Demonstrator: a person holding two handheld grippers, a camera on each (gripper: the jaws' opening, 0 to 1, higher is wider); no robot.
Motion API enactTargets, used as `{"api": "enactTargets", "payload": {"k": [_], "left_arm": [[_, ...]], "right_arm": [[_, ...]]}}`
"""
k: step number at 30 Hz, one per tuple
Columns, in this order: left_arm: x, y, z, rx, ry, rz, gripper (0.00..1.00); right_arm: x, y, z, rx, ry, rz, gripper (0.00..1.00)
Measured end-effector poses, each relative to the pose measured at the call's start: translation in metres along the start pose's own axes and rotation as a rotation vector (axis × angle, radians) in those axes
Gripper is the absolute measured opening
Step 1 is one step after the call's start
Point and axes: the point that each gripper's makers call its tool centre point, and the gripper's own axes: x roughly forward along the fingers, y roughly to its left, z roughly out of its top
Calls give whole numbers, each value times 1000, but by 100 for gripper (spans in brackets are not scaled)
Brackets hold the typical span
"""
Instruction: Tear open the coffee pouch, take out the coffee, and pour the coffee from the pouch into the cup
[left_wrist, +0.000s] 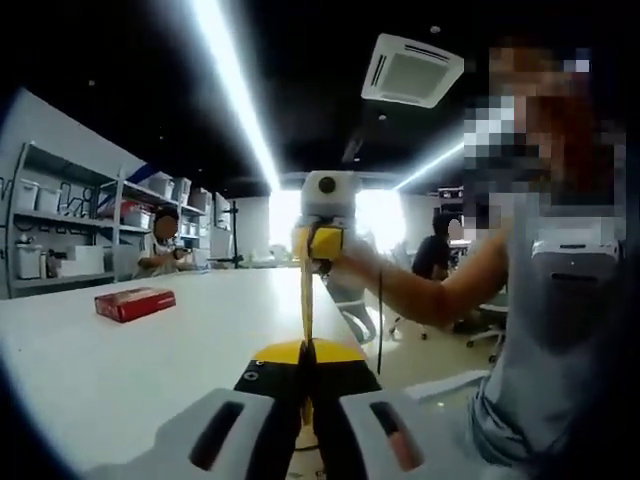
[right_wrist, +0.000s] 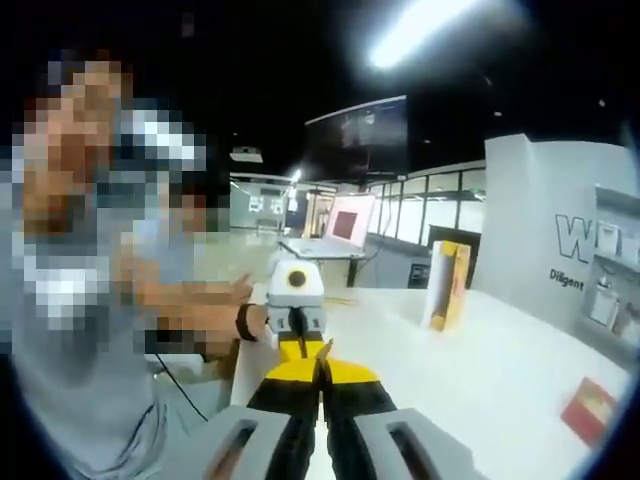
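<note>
- In the left gripper view, the left gripper (left_wrist: 305, 385) has its jaws pressed together on the near end of a thin yellow coffee pouch (left_wrist: 306, 305), which runs edge-on straight up the picture.
- At the far end of that strip, the right gripper (left_wrist: 322, 243) faces the camera with its jaws clamped on the pouch's other end, so the pouch is stretched between the two tools above the edge of the white table (left_wrist: 130, 350).
- In the right gripper view, the right gripper (right_wrist: 322, 385) shows its jaws closed on the same pouch (right_wrist: 322, 352), seen here as a short yellow sliver leading to the left gripper (right_wrist: 300, 348) opposite.
- A person's hand (right_wrist: 195, 322) with a dark wristband grips the left tool in that view; in the left gripper view a bare forearm (left_wrist: 430, 290) reaches in from the right to the right tool.
- A red box (left_wrist: 134, 302) lies flat on the table well to the left of the pouch in the left gripper view; the right gripper view catches a red box (right_wrist: 590, 408) near the table's right edge.
- A tall yellow-and-white carton (right_wrist: 446, 285) stands upright on the table in the right gripper view.
- Shelving (left_wrist: 70, 225) with white bins lines the wall behind a seated person (left_wrist: 163, 248).
- No cup can be made out.
</note>
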Motion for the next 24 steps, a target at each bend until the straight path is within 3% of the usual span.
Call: {"api": "enactTargets", "payload": {"k": [2,4,6,8,13,15,16,18,20,21,22,24], "left_arm": [[0,1,2,0,-14,7,13],[4,2,9,-4,-41,3,14],[8,-1,9,22,-25,-12,13],[10,-1,5,44,4,-7,4],[5,2,4,60,20,4,1],[5,-4,4,4,13,-21,3],[5,0,6,10,7,-4,4],[6,-1,9,6,-2,-4,12],[14,-7,15,7,-18,-17,33],[16,-10,15,14,-6,-27,33],[17,-11,11,45,25,-30,19],[21,-11,14,66,21,-20,6]], "right_arm": [[0,0,1,2,-3,2,2],[3,0,0,-2,3,5,2],[6,1,-2,-5,12,13,2],[9,2,-3,-4,18,19,2],[12,2,-7,-5,24,18,2],[11,2,-6,1,21,21,2],[11,2,-5,1,16,20,2],[11,2,-3,-1,15,20,2],[14,4,-2,-1,16,26,2],[16,6,-3,-6,23,29,2],[18,6,-4,-9,27,31,2],[21,8,-5,-6,28,42,2]]}}
